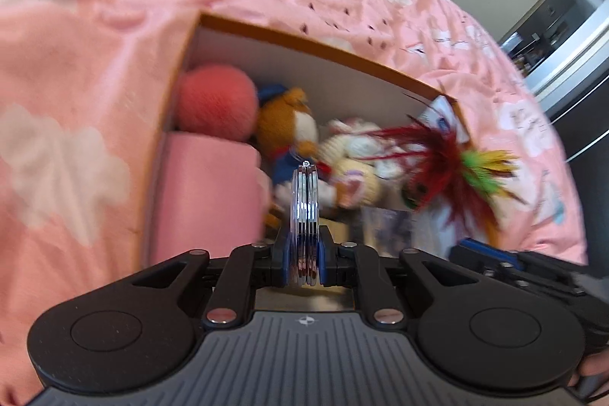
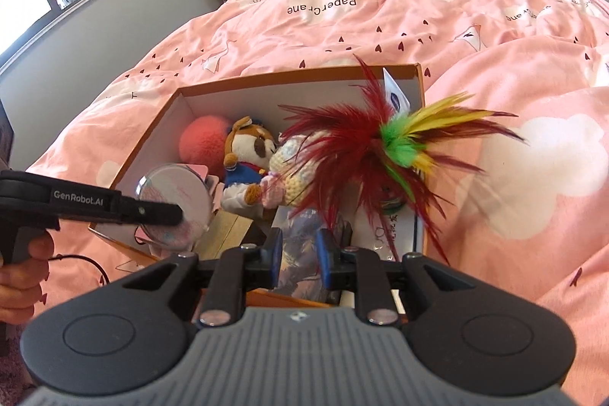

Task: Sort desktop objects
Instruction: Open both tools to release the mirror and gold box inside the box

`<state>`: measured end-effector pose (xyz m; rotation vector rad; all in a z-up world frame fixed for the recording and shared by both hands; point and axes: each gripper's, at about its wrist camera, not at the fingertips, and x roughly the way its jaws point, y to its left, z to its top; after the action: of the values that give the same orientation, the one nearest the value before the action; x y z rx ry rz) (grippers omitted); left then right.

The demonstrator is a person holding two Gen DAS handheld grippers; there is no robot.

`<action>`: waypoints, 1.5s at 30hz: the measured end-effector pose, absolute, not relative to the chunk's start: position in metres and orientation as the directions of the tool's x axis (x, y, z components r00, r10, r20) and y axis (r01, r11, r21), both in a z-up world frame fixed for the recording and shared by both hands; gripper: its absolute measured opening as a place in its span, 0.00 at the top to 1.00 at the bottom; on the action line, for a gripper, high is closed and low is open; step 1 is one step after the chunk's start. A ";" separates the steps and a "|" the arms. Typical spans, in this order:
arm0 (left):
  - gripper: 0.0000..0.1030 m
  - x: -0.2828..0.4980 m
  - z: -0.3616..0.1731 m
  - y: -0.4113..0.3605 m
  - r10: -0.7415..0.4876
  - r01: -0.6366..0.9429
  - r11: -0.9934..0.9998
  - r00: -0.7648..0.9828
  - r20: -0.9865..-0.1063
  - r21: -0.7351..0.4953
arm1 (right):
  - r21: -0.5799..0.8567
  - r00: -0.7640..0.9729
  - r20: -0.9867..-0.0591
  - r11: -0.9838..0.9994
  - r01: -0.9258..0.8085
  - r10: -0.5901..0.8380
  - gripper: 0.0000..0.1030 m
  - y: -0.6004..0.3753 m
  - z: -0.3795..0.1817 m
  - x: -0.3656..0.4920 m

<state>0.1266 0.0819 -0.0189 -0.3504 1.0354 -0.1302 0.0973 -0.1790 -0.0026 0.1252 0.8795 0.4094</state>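
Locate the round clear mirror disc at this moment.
The round clear mirror disc is clamped edge-on in the left claw, held above the near-left corner of the orange cardboard box, just in front of the brown plush dog.

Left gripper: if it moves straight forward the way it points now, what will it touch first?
Probably the dog plush in the box. The left gripper, shut on a round mirror, points at it; depth is unclear.
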 end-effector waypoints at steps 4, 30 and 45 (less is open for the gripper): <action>0.86 0.130 -0.017 0.078 -0.207 -0.033 0.966 0.494 -0.844 -0.256 | 0.277 0.564 -0.721 0.913 -0.298 0.403 0.78 -0.176 -0.004 0.098; 0.83 0.140 -0.047 0.057 -0.201 0.028 0.978 0.407 -0.891 -0.208 | 0.271 0.555 -0.729 0.913 -0.304 0.401 0.77 -0.172 -0.008 0.096; 0.49 0.098 0.017 0.041 -0.099 0.046 0.994 0.704 -0.703 -0.094 | 0.222 0.677 -0.641 0.932 -0.286 0.360 0.61 -0.166 0.012 0.075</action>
<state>0.0976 0.0407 0.0171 -0.0713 0.7859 -0.0811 0.0747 -0.1664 0.0122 0.1061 0.7425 0.3640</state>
